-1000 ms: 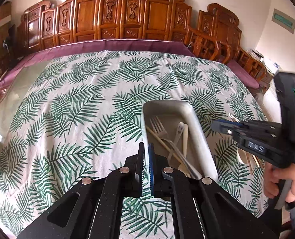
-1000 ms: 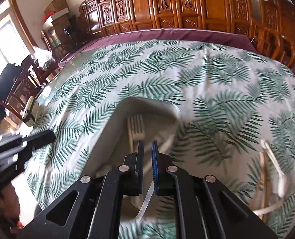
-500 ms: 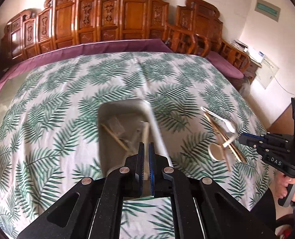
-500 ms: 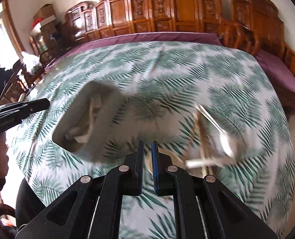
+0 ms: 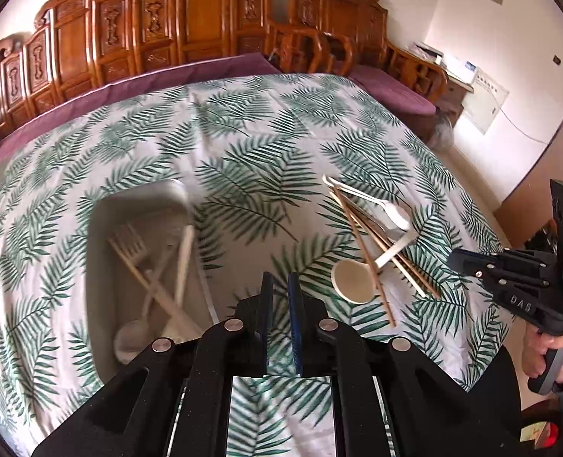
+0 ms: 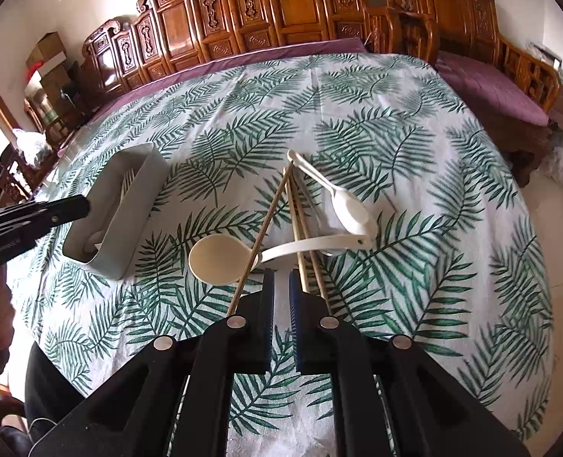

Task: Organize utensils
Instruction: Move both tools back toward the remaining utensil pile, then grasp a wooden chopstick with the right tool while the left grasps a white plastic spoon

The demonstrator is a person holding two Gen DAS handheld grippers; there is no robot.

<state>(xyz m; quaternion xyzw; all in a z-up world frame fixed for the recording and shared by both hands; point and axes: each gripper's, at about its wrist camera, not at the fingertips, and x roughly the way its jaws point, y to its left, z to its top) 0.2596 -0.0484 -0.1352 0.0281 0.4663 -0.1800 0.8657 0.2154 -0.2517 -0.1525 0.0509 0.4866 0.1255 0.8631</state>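
Utensils on leaf-print tablecloth: loose heap of chopsticks, cream ladle and white spoon lying right of grey tray. Tray already holding fork and other pieces. Left gripper above cloth between tray and heap, jaws opening, nothing between. Right gripper over heap's near ends, jaws nearly together, empty.

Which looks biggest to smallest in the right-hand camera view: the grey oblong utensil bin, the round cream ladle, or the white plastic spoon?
1. Grey oblong utensil bin, clearly largest.
2. Round cream ladle, handle included.
3. White plastic spoon.
Ladle and spoon look nearly alike in length, so their order is unsure.
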